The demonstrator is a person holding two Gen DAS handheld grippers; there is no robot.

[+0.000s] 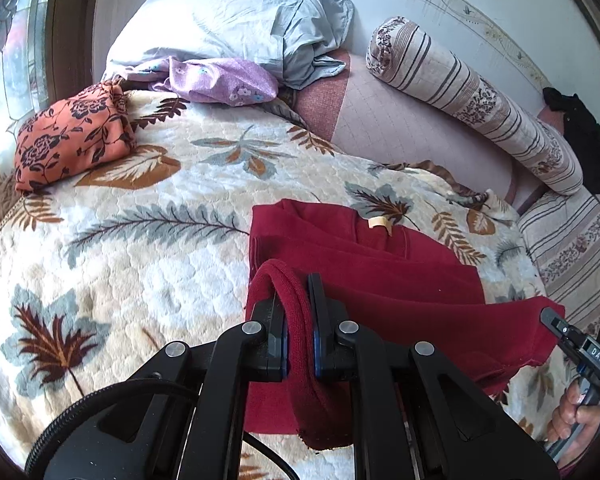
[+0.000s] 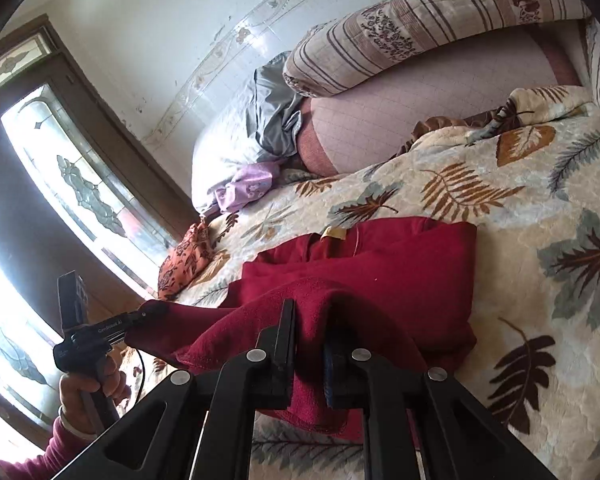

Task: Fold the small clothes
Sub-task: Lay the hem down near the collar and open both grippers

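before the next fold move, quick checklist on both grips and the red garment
1. Left gripper clamped on the red garment: ok.
2. Right gripper clamped on its edge: ok.
3. Near edge lifted off the leaf-print blanket: ok.
4. Far part with the tan label lying flat: ok.
5. Orange floral cloth clear of the fold path: ok.
6. Underside free of snags: cannot tell.

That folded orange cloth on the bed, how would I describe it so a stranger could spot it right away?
Start at the leaf-patterned blanket covering the bed and follow it toward the stained-glass window. At that edge, just before the purple floral cloth, lies the orange cloth. It alone is orange with dark printed flowers, and folded into a neat pad.
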